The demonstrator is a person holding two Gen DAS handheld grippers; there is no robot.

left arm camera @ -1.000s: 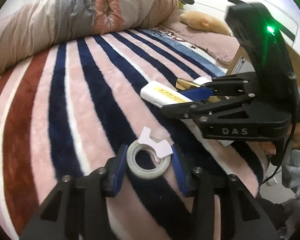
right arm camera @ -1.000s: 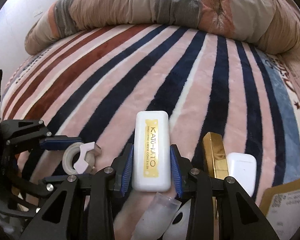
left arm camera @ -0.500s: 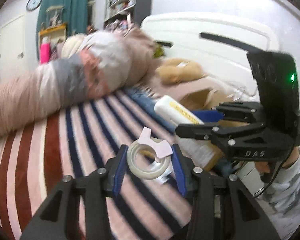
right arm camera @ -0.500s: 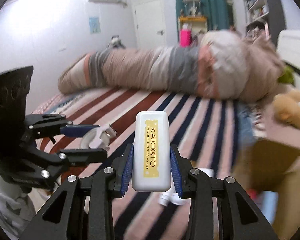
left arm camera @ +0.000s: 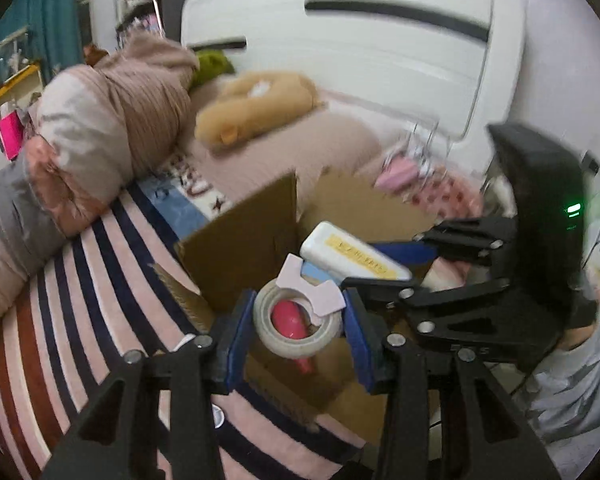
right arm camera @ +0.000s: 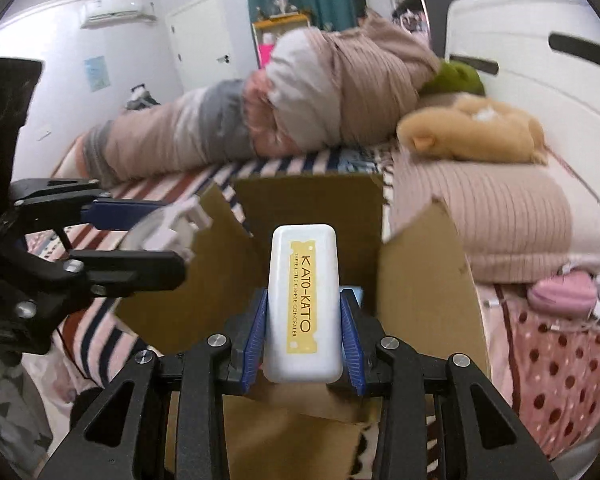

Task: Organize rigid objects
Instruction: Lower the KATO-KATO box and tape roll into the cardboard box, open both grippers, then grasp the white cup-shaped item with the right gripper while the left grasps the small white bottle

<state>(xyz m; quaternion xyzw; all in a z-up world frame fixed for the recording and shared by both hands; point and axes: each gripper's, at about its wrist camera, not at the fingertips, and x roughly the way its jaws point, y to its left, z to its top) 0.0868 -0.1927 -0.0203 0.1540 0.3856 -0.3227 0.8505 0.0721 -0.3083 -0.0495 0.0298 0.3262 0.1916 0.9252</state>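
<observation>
My left gripper [left arm camera: 298, 320] is shut on a roll of clear tape [left arm camera: 300, 334] with a pale pink dispenser tab, held in the air over an open cardboard box [left arm camera: 240, 240]. My right gripper [right arm camera: 303, 334] is shut on a white KATO-KATO concealer case [right arm camera: 303, 304] with a yellow label, held above the same box [right arm camera: 424, 280]. The case also shows in the left wrist view [left arm camera: 352, 254], and the tape in the right wrist view [right arm camera: 156, 232]. A pink object [left arm camera: 290, 320] lies inside the box, seen through the tape roll.
The box sits on a bed with a striped pink, navy and red blanket [left arm camera: 72, 312]. A rolled duvet [right arm camera: 236, 120] lies across the back. A tan plush toy [right arm camera: 476, 132], a pink pillow [right arm camera: 492, 216] and a white headboard [left arm camera: 380, 40] are to the right.
Both grippers lifted their objects off the striped blanket and swung right, over the open cardboard box. The grips did not change.
</observation>
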